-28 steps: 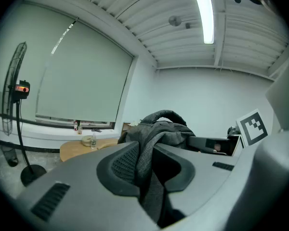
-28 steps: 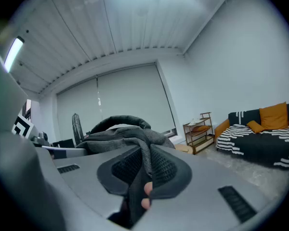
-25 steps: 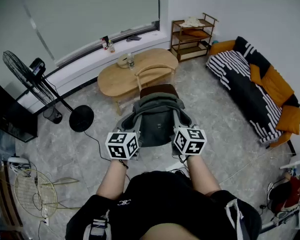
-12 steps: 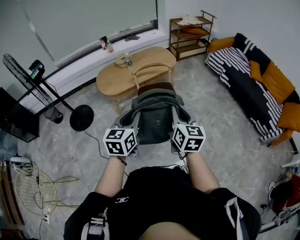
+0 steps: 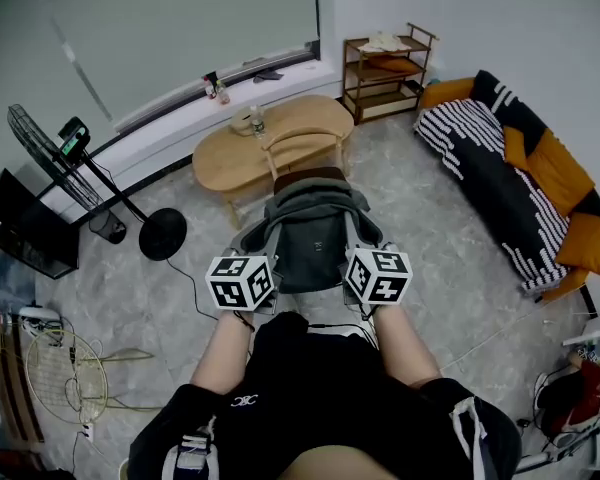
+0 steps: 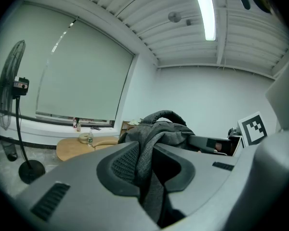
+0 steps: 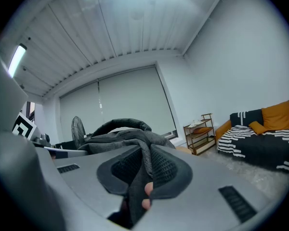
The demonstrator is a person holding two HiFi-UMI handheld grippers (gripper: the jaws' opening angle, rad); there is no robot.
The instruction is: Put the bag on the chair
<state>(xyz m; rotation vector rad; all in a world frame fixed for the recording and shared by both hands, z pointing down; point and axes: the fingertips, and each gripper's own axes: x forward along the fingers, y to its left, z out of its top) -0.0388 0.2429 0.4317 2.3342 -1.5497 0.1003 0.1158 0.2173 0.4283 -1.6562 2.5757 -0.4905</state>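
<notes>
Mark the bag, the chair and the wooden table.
bag [image 5: 310,246]: head view, front of its grey body.
chair [image 5: 315,175]: head view, dark seat showing beyond the bag.
wooden table [image 5: 225,160]: head view, bare left part of its top.

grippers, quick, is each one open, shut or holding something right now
Left gripper: closed on the bag, gripping its grey fabric.
Right gripper: closed on the same bag.

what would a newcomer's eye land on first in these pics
First, the grey backpack at the centre of the head view, its fabric pinched on either side by the left gripper and the right gripper, right by a wooden chair. Next come the black-and-white striped sofa with orange cushions along the right wall, and the standing fan at the left.
</notes>
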